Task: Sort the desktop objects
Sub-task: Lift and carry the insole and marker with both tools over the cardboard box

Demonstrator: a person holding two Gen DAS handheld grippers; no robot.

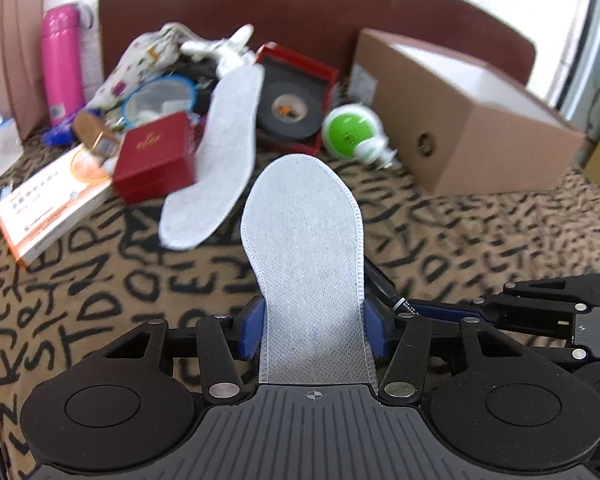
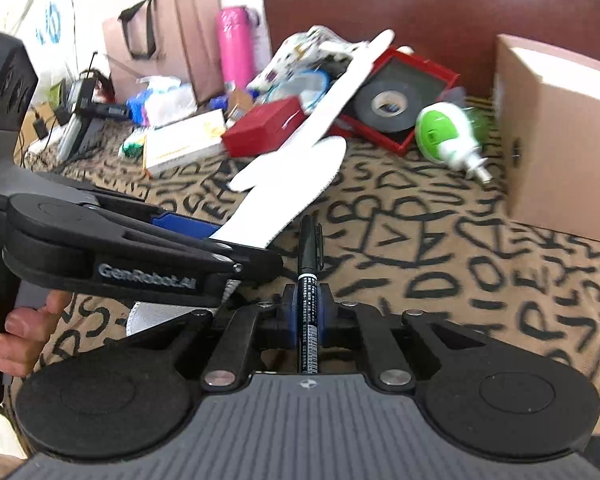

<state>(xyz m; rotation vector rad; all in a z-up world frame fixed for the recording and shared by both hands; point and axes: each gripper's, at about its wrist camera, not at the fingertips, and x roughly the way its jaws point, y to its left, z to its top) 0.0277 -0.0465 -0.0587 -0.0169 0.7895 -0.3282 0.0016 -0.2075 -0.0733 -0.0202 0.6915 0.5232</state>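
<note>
Left wrist view: left gripper [image 1: 314, 330] with blue fingers [image 1: 249, 334] clamped on a pale grey fabric insole [image 1: 306, 240], toe sticking out toward 12 o'clock over the letter-print surface [image 1: 460, 248]. Floppy, so could sag and slip.

Right wrist view: right gripper [image 2: 308, 312] pinched shut on a black marker pen [image 2: 309, 280], barely visible from the left. Grippers close together, could bump.

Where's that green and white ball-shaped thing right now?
The green and white gadget lies on the lettered cloth, between the red tray with black tape and the cardboard box.
</note>
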